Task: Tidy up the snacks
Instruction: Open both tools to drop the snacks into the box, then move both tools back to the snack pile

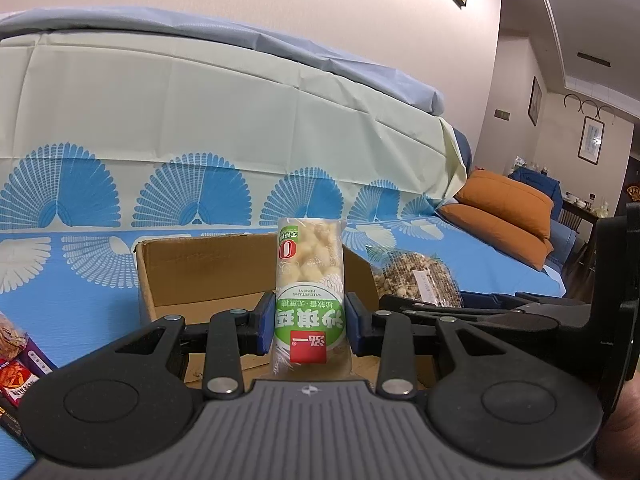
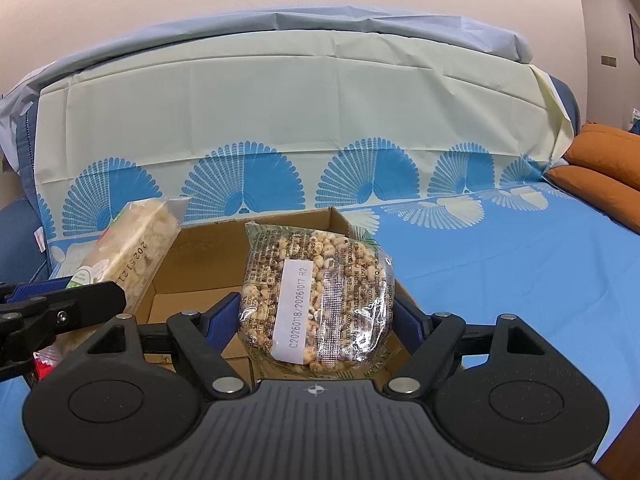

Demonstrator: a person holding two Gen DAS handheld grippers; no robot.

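A blue, fan-patterned cloth-covered surface (image 2: pixel 520 264) is noted, with an open brown cardboard box (image 2: pixel 192 264) set on it. A clear bag of puffed, nut-like snacks (image 2: pixel 316 296) is pinched by the right tool (image 2: pixel 316 320) above the box. A tall white-and-green snack packet (image 1: pixel 310 292) is pinched upright by the left tool (image 1: pixel 308 330) over the same box. Placement is judged in hand; lowering into the box and release are called for next.
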